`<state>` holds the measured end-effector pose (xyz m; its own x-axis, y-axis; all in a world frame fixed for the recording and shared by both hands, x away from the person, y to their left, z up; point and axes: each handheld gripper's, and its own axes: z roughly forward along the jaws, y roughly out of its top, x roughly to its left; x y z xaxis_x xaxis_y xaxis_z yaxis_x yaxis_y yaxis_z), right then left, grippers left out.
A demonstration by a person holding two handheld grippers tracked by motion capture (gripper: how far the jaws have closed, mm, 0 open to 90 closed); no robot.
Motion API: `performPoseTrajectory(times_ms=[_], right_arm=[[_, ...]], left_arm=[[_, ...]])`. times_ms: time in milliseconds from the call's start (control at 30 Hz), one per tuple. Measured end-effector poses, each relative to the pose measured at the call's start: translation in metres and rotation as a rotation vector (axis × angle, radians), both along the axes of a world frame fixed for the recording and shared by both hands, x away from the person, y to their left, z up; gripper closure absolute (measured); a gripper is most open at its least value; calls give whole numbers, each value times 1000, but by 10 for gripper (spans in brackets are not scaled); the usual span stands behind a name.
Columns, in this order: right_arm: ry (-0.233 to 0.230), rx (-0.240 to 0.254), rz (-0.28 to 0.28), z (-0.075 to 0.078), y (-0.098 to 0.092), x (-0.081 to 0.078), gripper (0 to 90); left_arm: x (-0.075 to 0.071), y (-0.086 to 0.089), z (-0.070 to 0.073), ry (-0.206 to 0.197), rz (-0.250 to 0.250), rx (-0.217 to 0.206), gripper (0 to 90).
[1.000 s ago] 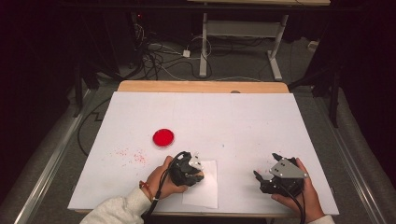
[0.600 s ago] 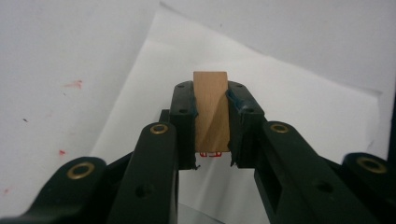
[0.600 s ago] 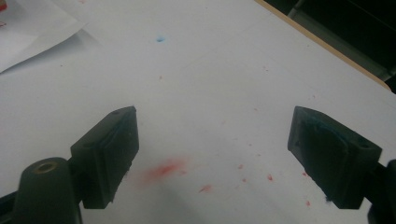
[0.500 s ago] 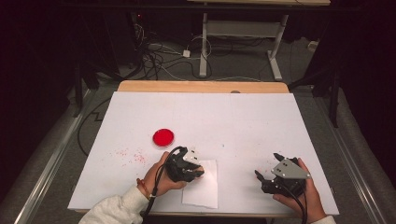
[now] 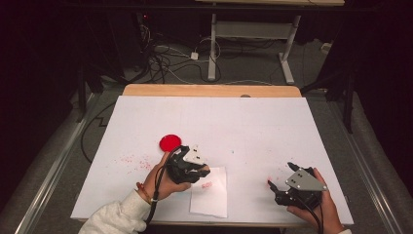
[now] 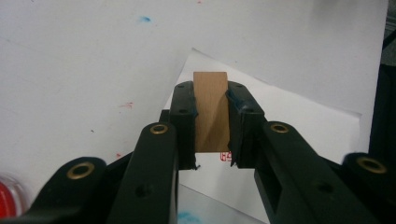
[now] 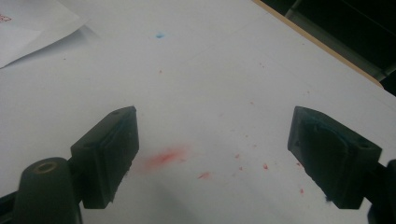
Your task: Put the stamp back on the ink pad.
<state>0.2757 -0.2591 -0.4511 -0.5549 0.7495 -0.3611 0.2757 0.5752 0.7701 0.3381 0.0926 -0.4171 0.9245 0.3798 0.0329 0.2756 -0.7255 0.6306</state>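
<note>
My left gripper (image 5: 200,170) is shut on a small wooden block (image 6: 210,112), held just above the left edge of a white sheet of paper (image 5: 212,199). In the left gripper view the block stands upright between the jaws, with a red stamped mark (image 6: 225,156) on the paper (image 6: 299,121) right below it. The mark (image 5: 206,185) also shows in the high view. A round red ink pad (image 5: 170,142) lies just behind the left hand. My right gripper (image 5: 280,176) stands open near the table's front right, with nothing between its fingers (image 7: 112,154).
The white table top (image 5: 253,122) has faint red ink specks (image 5: 134,160) left of the hand and a red smear (image 7: 163,157) under the right gripper. A wooden strip (image 5: 209,90) runs along the far edge. Cables and a desk frame lie on the floor beyond.
My left gripper has drawn slightly back and left off the paper with the block, uncovering the red mark. The right gripper has barely shifted.
</note>
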Motion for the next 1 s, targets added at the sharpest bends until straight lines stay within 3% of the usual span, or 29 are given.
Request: performPoseTrajectory(times_ms=[467, 733, 1000], right_arm=[[-1, -2, 1, 1, 1, 0, 170], [0, -4, 4, 0, 1, 0, 170], [6, -7, 7, -1, 2, 0, 170]], left_arm=[[14, 25, 11, -32, 101, -17, 735], [24, 39, 14, -30, 142, -20, 735], [41, 55, 16, -36, 198, 2, 735]])
